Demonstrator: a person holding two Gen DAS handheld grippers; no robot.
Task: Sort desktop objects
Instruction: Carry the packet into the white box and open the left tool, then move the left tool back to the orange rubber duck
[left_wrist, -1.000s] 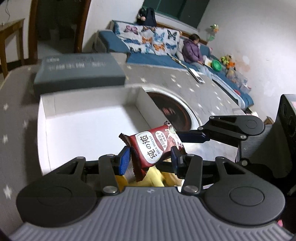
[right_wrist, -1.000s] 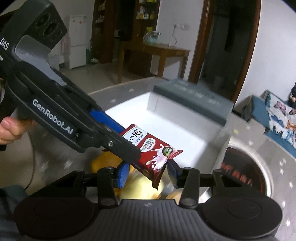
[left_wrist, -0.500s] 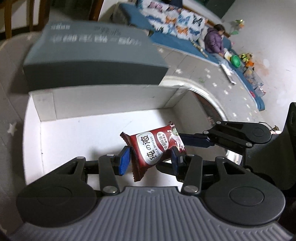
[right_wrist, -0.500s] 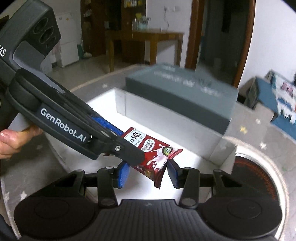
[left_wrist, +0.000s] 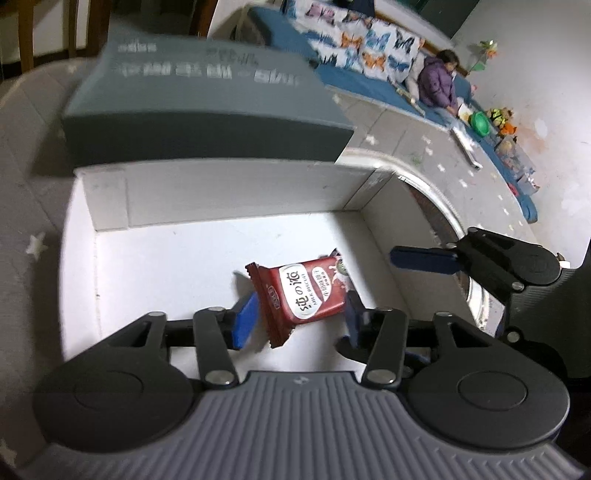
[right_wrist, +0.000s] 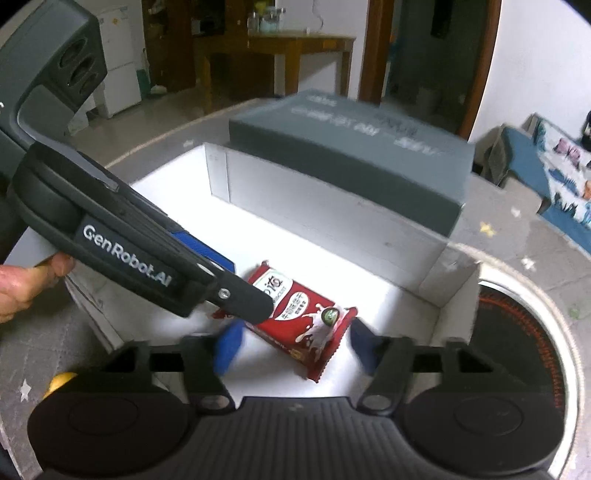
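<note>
Packet (left_wrist: 301, 295), red, on white box (left_wrist: 236, 206) floor between left gripper (left_wrist: 297, 319) pads; right gripper (right_wrist: 295, 345) likewise astride. Both jaws just opened, gripping nothing.

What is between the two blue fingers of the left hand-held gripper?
The red biscuit packet, lying in the white box, seen in the left wrist view.

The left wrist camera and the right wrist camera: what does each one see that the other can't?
Only the left wrist view shows the person in a purple jacket and the green bowl beside them. Only the right wrist view shows a white fridge, a wooden table and a hand. Both show the red biscuit packet lying in the white box, the grey lid, and both open grippers.
</note>
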